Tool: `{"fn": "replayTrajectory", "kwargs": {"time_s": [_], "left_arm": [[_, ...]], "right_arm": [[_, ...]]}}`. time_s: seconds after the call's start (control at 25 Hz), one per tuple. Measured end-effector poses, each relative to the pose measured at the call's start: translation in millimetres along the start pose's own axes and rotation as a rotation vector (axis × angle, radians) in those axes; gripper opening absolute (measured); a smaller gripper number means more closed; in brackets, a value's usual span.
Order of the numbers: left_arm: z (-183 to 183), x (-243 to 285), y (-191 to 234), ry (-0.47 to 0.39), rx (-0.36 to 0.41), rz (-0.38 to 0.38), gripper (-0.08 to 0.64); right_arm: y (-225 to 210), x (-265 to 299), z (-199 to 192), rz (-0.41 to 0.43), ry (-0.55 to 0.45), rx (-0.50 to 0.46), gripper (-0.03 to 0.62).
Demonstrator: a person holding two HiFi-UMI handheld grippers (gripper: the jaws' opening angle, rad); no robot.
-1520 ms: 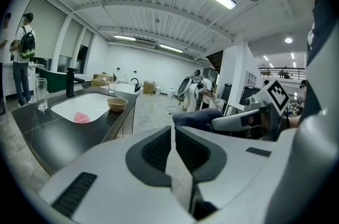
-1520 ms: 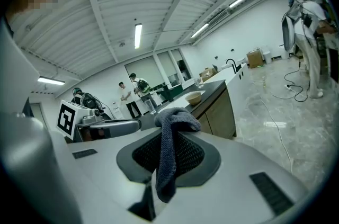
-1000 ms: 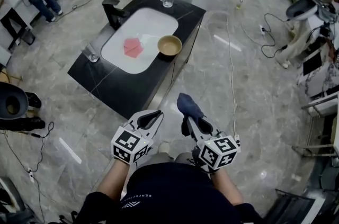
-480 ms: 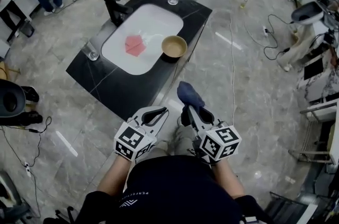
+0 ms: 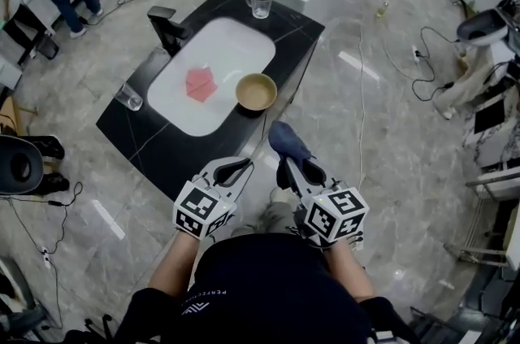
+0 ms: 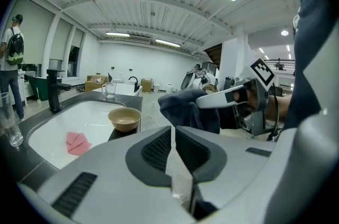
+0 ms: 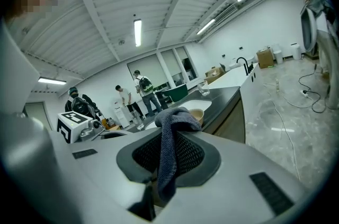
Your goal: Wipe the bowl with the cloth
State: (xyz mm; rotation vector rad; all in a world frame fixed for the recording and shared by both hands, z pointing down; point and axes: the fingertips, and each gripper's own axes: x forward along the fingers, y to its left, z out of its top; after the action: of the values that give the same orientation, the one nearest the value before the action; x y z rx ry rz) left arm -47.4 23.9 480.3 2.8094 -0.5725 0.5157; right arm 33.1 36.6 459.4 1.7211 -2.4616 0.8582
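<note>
Both grippers are closing in on the surface (image 5: 175,143) compared with a second ago in the head view, the left gripper (image 5: 240,167) coming with jaws shut and the right gripper (image 5: 289,162) carrying the cloth (image 5: 284,141) short of the near edge, while the bowl (image 5: 257,91) is sitting on the surface at the sink's (image 5: 236,41) right rim. Looking along the left gripper, its jaws are meeting with nothing between them, the bowl standing ahead and left. Looking along the right gripper, its jaws are clamping the cloth, which is draping over them, the bowl showing just behind.
</note>
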Motion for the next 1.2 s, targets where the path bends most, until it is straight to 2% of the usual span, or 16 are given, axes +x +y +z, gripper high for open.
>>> {"fn": "replayTrajectory", "kwargs": {"time_s": [0.32, 0.52, 0.72, 1.0, 1.08, 1.2], "left_arm": [[21, 43, 11, -0.019, -0.076, 0.037, 0.029], [27, 68, 19, -0.007, -0.081, 0.078, 0.029], [30, 87, 30, 0.013, -0.044, 0.150, 0.029], [28, 105, 63, 0.042, -0.085, 0.264, 0.023], [30, 104, 76, 0.060, -0.058, 0.307, 0.023], [34, 106, 89, 0.112, 0.033, 0.345, 0.023]], "right_arm": [[-40, 9, 22, 0.036, 0.029, 0.009, 0.061], [-64, 20, 31, 0.070, 0.054, 0.008, 0.061], [-81, 33, 37, 0.124, 0.083, -0.009, 0.061], [-104, 53, 40, 0.153, 0.125, -0.011, 0.061], [-104, 59, 41, 0.162, 0.134, -0.016, 0.061], [-106, 67, 44, 0.162, 0.146, -0.021, 0.061]]}}
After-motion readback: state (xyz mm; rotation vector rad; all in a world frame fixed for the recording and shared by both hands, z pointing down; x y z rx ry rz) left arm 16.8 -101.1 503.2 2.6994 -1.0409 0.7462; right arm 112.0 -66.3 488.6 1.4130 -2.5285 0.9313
